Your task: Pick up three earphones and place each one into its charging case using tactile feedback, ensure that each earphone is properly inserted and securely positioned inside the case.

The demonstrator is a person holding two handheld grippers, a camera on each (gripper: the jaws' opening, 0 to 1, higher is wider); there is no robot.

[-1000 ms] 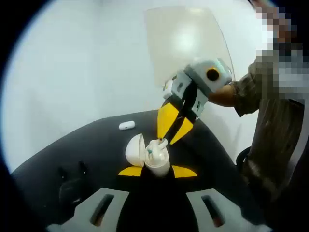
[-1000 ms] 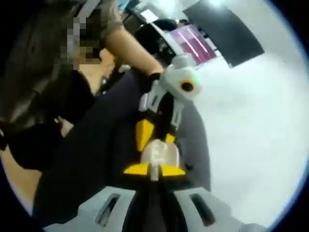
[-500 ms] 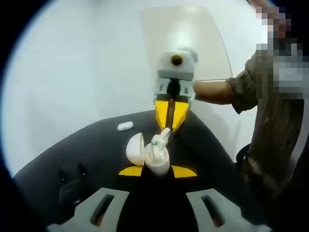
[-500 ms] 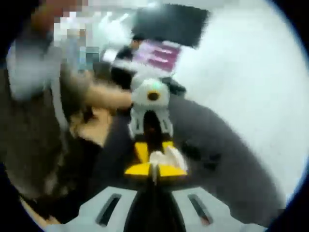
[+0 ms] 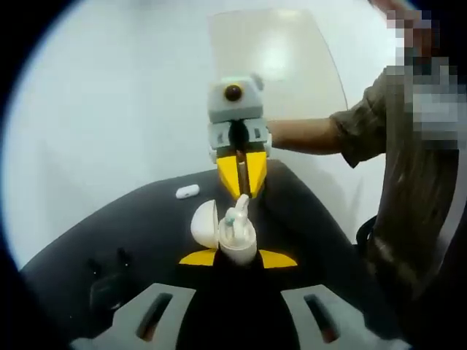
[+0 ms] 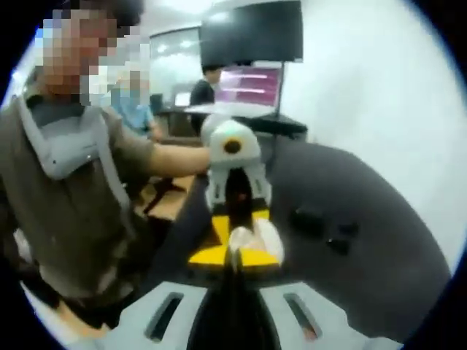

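Note:
An open white charging case (image 5: 238,246), lid (image 5: 203,226) swung to the left, sits between the yellow tips of my left gripper (image 5: 237,259), which is shut on it. From above, my right gripper (image 5: 239,191) points straight down at the case, shut on a white earphone (image 5: 235,216) whose lower end is in the case's opening. In the right gripper view my right gripper (image 6: 233,257) pinches the earphone's thin stem (image 6: 234,249), with the left gripper (image 6: 235,224) and the case (image 6: 263,239) facing it.
A small white piece (image 5: 187,192) lies farther back on the black table (image 5: 146,226). Black items (image 5: 109,281) rest at the left, seen also as black items (image 6: 321,226) in the right gripper view. A person's sleeve (image 5: 379,124) is at the right; a monitor (image 6: 252,33) hangs behind.
My right gripper has swung from the right side to straight above the case and turned head-on to the left gripper. The earphone stays at the case's opening. The left gripper holds still.

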